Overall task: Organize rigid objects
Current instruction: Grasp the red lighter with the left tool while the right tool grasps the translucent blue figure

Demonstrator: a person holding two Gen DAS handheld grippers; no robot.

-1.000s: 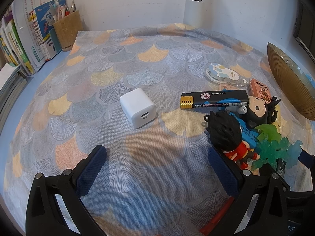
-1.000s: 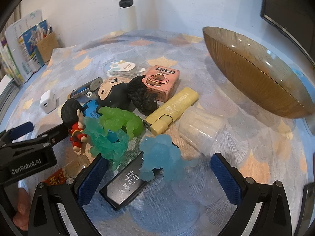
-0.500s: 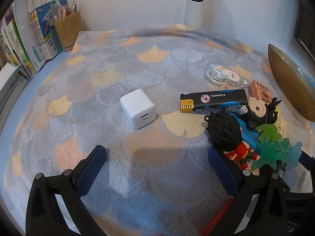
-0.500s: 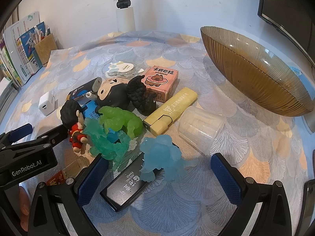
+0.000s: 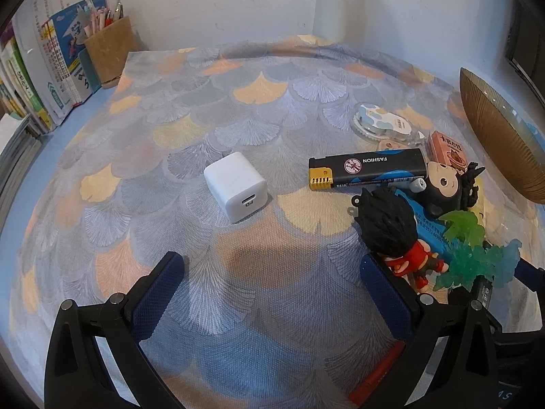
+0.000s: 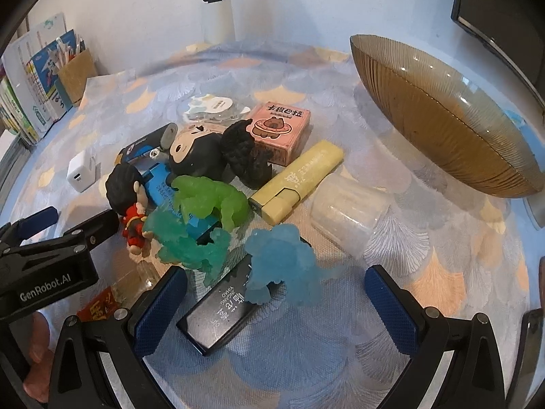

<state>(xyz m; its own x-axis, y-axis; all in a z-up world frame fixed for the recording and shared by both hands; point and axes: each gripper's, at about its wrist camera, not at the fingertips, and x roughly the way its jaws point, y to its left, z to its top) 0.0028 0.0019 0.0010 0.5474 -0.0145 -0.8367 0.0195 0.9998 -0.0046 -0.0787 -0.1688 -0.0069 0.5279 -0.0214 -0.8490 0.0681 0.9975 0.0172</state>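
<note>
A white charger cube [image 5: 235, 185] lies ahead of my open, empty left gripper [image 5: 272, 286]; it also shows in the right wrist view [image 6: 81, 171]. A black lighter [image 5: 368, 173] and a black-haired red figure [image 5: 391, 231] lie to its right. My right gripper [image 6: 276, 301] is open and empty, with a translucent blue figure [image 6: 282, 266] on a black case [image 6: 221, 310] between its fingers. Green figures [image 6: 207, 201], a yellow highlighter [image 6: 299, 180], a pink box [image 6: 279, 131] and a clear cup [image 6: 347, 211] lie beyond. The left gripper [image 6: 51, 218] shows at left.
A brown ribbed glass bowl [image 6: 442, 126] stands at the right. Books [image 5: 44, 78] and a cardboard pen holder [image 5: 109, 47] stand at the back left. A white post [image 6: 218, 10] rises at the back. A dark monitor [image 6: 504, 17] is at the far right.
The right gripper has tilted up and drawn back slightly, so the cluster sits lower in view. The left gripper has barely moved. Both stay open.
</note>
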